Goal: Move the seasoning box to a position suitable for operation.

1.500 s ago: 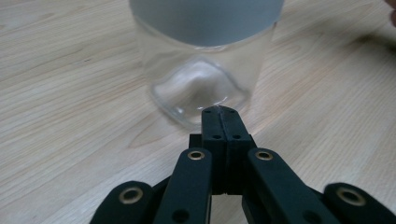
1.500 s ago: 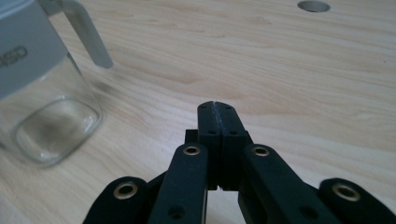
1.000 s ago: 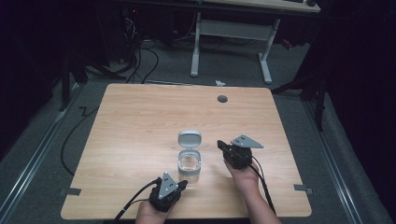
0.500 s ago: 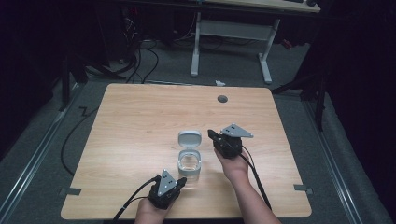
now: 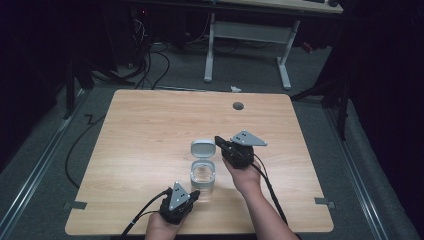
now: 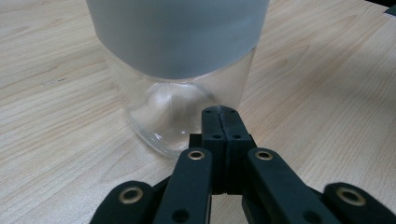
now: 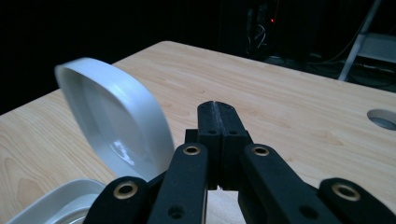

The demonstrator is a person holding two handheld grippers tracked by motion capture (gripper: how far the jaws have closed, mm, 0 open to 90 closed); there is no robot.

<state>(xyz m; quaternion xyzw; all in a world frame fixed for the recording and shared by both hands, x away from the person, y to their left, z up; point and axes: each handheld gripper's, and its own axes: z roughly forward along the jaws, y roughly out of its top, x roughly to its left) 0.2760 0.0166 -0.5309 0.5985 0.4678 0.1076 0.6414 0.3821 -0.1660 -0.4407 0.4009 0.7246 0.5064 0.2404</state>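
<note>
A clear glass jar (image 5: 202,175) with a grey rim stands near the table's front middle. Its grey lid (image 5: 202,148) stands tilted up just behind it; whether it is hinged to the jar I cannot tell. My left gripper (image 5: 196,194) is shut and empty. Its tips sit at the jar's base (image 6: 163,112) in the left gripper view, under the grey band (image 6: 177,42). My right gripper (image 5: 218,139) is shut too, close to the lid's right side. In the right gripper view the lid (image 7: 112,121) rises left of the closed jaws (image 7: 218,108), above the jar's rim (image 7: 56,205).
The wooden table (image 5: 145,130) has a round cable hole (image 5: 238,106) at its far right. Cables trail from both grippers over the front edge. A white desk frame (image 5: 247,45) and floor cables (image 5: 150,60) lie beyond the far edge.
My right gripper has moved left and slightly away from me, up to the lid's side. The left gripper, jar and lid have stayed in place.
</note>
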